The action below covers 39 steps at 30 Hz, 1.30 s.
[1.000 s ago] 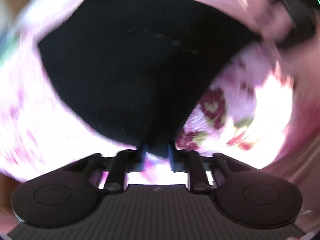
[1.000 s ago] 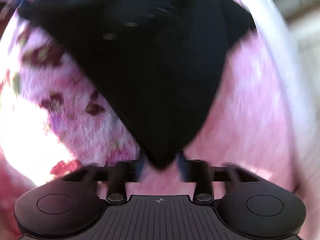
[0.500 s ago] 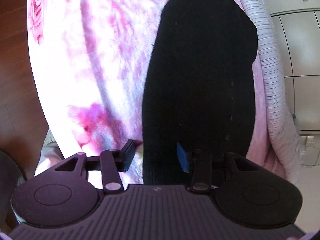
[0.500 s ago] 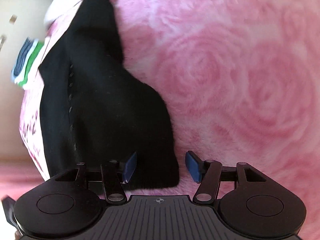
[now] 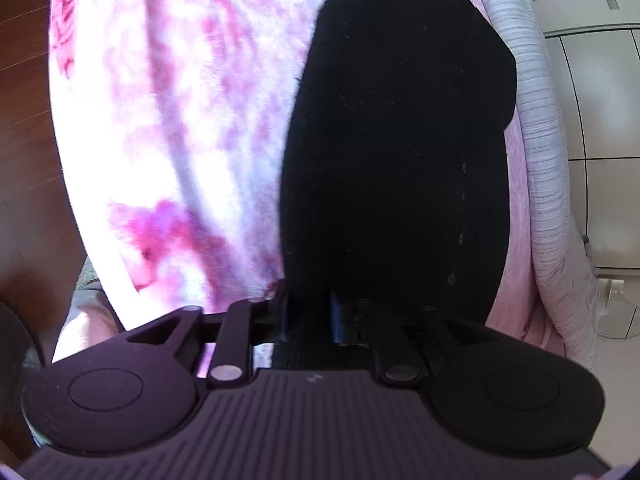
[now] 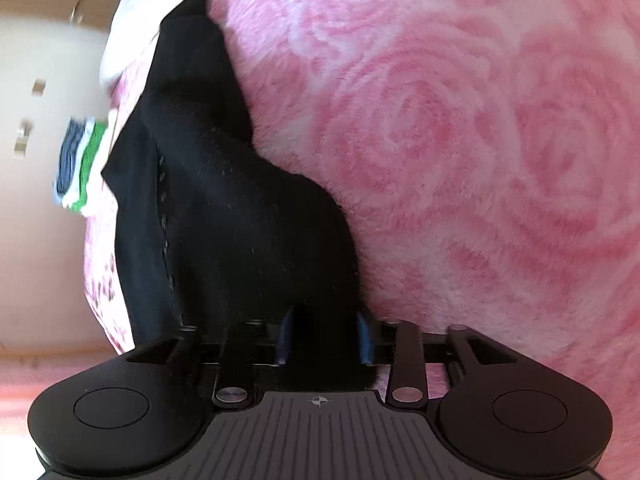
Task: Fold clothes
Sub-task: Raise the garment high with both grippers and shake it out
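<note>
A black garment (image 5: 396, 152) lies flat and long on a pink rose-patterned blanket (image 5: 180, 92). In the left wrist view my left gripper (image 5: 307, 317) has its blue-padded fingers closed on the garment's near edge. In the right wrist view the same black garment (image 6: 224, 220) runs away to the upper left over the pink blanket (image 6: 460, 140). My right gripper (image 6: 325, 338) has its jaws drawn in on the garment's other near end, with black cloth filling the gap between them.
A white ribbed quilt edge (image 5: 544, 140) runs along the blanket's right side, with white cabinets (image 5: 600, 80) beyond. Dark wood floor (image 5: 24, 80) lies left. A blue, white and green folded cloth (image 6: 80, 164) sits at the blanket's far left edge.
One second ago both grippers held the garment in blurred motion. Half a second ago both stood open with it laid on the blanket. Now both have closed on its near edge.
</note>
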Each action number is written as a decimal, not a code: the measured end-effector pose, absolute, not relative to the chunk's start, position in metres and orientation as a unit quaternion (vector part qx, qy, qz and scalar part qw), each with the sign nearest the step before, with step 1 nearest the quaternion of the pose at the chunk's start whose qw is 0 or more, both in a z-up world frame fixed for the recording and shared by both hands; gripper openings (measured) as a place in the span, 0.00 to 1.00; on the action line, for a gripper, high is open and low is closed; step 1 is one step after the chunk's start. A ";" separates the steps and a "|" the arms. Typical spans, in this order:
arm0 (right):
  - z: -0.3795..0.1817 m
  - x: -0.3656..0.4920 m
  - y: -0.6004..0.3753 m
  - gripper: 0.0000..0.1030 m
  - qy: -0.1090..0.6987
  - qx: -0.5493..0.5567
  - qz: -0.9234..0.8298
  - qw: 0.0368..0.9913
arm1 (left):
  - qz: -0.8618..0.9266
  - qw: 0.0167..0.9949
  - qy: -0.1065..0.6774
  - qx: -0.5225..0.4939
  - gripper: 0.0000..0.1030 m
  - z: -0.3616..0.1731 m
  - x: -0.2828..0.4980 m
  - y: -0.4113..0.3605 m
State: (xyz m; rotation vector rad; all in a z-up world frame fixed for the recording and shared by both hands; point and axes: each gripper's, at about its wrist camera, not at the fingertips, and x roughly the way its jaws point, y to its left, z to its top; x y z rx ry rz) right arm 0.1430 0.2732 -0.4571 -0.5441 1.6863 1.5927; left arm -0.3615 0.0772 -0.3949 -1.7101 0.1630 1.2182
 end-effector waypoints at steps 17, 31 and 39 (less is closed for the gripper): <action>-0.186 0.137 0.314 0.09 0.625 0.052 0.739 0.246 | 0.529 0.739 -0.092 -0.407 0.06 -0.024 -0.419 0.151; 0.064 0.143 0.303 0.09 0.471 0.165 0.837 0.225 | 0.481 0.805 -0.171 -0.300 0.07 0.173 -0.441 0.140; 0.077 0.150 0.282 0.09 0.445 0.195 0.845 0.222 | 0.435 0.807 -0.196 -0.347 0.07 0.165 -0.485 0.151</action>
